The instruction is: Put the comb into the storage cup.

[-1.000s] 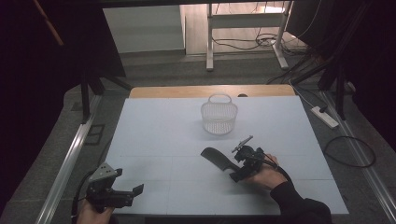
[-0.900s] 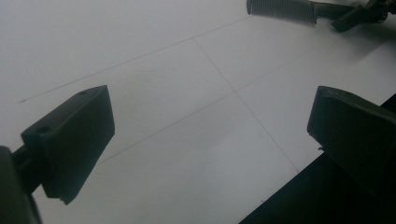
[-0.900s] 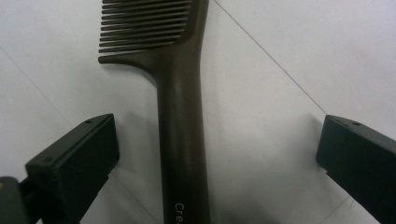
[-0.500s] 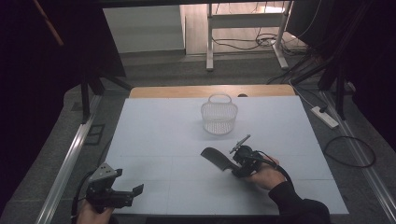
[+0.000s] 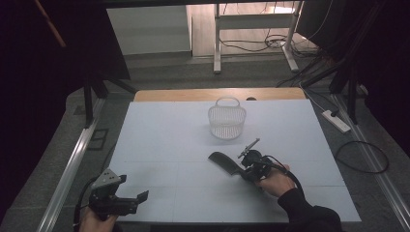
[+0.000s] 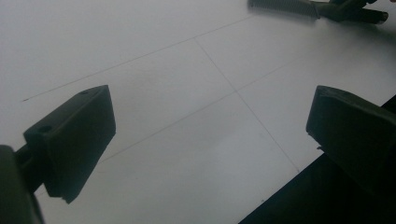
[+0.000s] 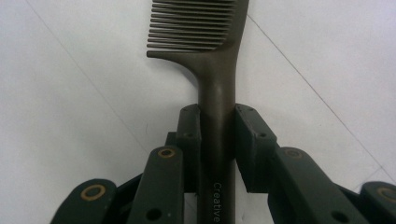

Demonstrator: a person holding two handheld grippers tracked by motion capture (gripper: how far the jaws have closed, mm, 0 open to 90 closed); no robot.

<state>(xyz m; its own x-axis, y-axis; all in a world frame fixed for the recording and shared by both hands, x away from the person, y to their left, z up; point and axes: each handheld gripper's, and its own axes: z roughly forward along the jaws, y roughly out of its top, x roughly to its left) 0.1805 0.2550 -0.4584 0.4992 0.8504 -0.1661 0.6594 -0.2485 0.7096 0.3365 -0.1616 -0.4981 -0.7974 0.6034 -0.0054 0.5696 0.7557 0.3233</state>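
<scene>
Comb point(image 7: 217, 70) handle – white print "Creative".

Right gripper point(image 7: 217, 126) jaws now against comb point(image 7: 210, 42) handle

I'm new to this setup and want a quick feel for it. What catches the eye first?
The dark comb stands out against the white table: the right gripper, whose jaws have just been closing, clamps its handle near the table's front right. Behind it a white mesh basket stands alone near the far edge. The left gripper waits open at the front left corner.
</scene>
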